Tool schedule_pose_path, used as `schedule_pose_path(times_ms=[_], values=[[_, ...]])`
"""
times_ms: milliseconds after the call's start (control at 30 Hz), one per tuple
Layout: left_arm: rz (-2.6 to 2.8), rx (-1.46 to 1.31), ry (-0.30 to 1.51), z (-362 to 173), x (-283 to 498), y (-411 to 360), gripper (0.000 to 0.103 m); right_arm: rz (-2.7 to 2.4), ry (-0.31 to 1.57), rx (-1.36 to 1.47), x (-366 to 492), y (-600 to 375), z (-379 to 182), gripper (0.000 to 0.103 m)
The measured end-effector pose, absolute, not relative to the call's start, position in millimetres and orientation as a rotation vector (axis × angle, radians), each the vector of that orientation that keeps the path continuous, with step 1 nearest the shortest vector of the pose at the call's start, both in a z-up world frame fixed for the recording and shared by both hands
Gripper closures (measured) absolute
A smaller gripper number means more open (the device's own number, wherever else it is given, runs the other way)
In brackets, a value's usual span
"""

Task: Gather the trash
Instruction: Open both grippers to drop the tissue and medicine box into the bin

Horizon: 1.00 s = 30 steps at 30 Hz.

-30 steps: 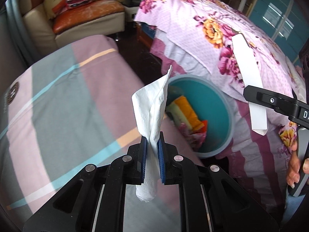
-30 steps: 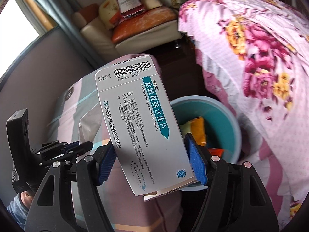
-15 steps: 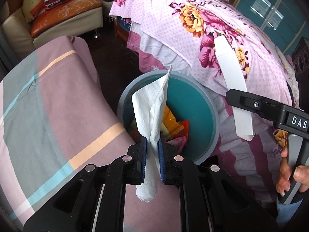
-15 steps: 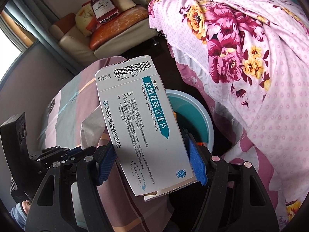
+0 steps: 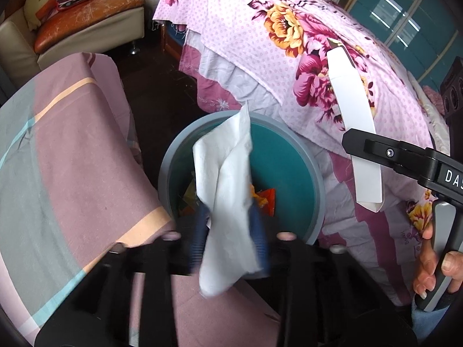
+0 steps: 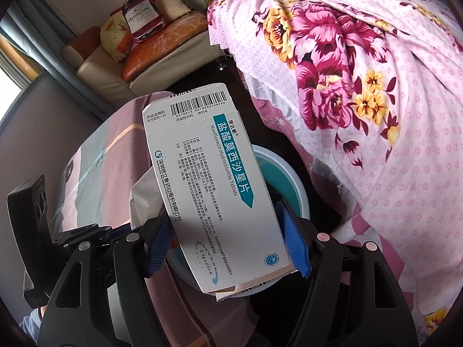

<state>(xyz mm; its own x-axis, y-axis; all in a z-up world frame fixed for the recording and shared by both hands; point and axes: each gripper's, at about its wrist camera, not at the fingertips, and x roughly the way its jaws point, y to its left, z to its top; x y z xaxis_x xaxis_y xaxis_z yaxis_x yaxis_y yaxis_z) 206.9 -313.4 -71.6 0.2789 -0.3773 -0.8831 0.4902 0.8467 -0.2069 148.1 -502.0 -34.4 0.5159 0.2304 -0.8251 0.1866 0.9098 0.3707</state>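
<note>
Two pieces of trash are in hand above the teal bin (image 5: 315, 179), which sits on the floor between the striped bed (image 5: 72, 159) and the floral bed (image 5: 289, 43).

1. The tissue (image 5: 228, 202) is limp, nearly weightless paper. It hangs between the blue pads of your left gripper (image 5: 230, 240), whose jaws are opening; the pads appear to have left the sheet. Expect it to flutter or cling to a pad rather than fall straight. It hangs over the bin mouth, near the rim on your side. Pinch such paper at a bunched fold, not at a loose corner.

2. The medicine box (image 6: 214, 190) is light, thin card, stiff along its length but easily crushed across its faces. Your right gripper (image 6: 228, 248) clamps it across its width near the lower end, the long body projecting toward the bin. Its smooth printed faces may slip, so keep the pads on the side edges.
</note>
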Motion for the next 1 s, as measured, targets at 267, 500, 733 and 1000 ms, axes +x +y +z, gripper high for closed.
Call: schedule_pose_path(times_ms=[267, 500, 733, 1000], values=[[-0.546, 0.100, 1.121, -68.3, 208.9, -306.5, 0.015, 0.024, 1.049, 0.443, 157.9, -500.9, -37.6, 0.038], [-0.516, 0.062, 1.165, -74.6, 208.5, -288.6, 0.014, 0.028, 1.064, 0.433, 164.9, -493.5, -42.5, 0.038], [-0.496, 0.054, 1.158, -72.8, 203.5, -275.5, 0.014, 0.026, 1.076, 0.424, 171.3, -484.2, -46.1, 0.037], [-0.498, 0.050, 1.159, -71.9, 201.9, -269.0, 0.014, 0.021, 1.096, 0.401, 178.3, -470.8, -51.7, 0.037]])
